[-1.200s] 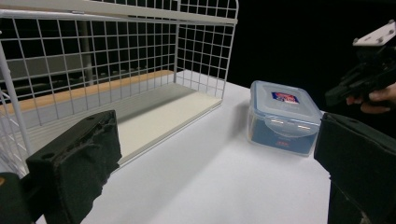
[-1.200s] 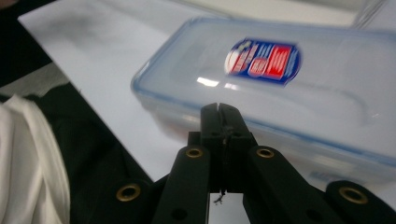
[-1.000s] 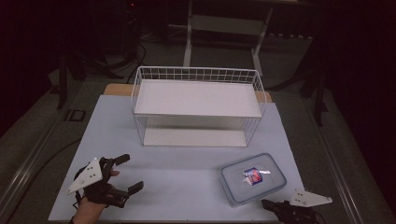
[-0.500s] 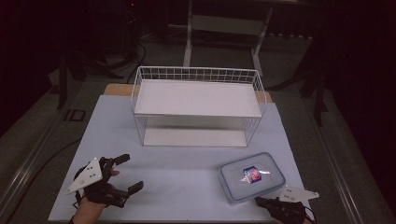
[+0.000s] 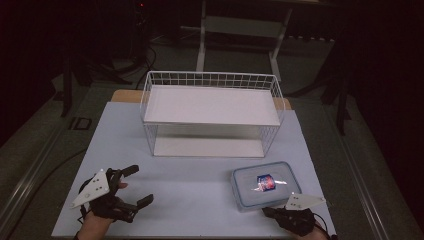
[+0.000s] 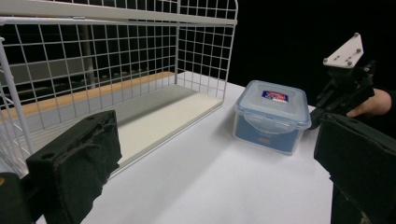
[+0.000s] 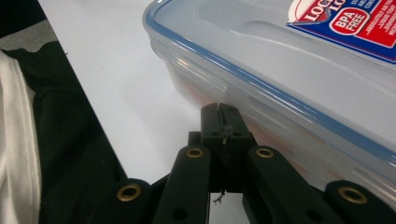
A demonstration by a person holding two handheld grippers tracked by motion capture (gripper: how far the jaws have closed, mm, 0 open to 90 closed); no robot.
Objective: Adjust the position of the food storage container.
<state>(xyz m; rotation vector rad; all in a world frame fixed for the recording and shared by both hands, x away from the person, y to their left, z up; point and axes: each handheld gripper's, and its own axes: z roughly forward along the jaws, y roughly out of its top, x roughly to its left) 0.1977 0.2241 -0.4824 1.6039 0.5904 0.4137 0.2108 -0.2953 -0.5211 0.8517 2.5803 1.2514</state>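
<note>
A clear lidded food container (image 5: 265, 184) with a blue seal and a red-and-blue label lies on the pale table (image 5: 190, 185), at the front right. My right gripper (image 5: 267, 211) sits at its near corner with the jaws shut and nothing between them. In the right gripper view the closed tips (image 7: 219, 111) are right at the container (image 7: 289, 70) side wall, under the lid rim; contact I cannot tell. My left gripper (image 5: 140, 186) rests at the front left, wide open and empty. Between its jaws (image 6: 219, 140) I see the container (image 6: 273, 116) and the right gripper (image 6: 345, 88) behind it.
A white wire rack (image 5: 210, 107) with an upper shelf and a lower board stands at the back middle of the table; its mesh end (image 6: 93, 70) is close on the left gripper's left. The table's front edge lies just under both hands. Dark floor and stands surround the table.
My right gripper has slid left along the front edge, up to the container's near corner. The left gripper and the container have stayed put.
</note>
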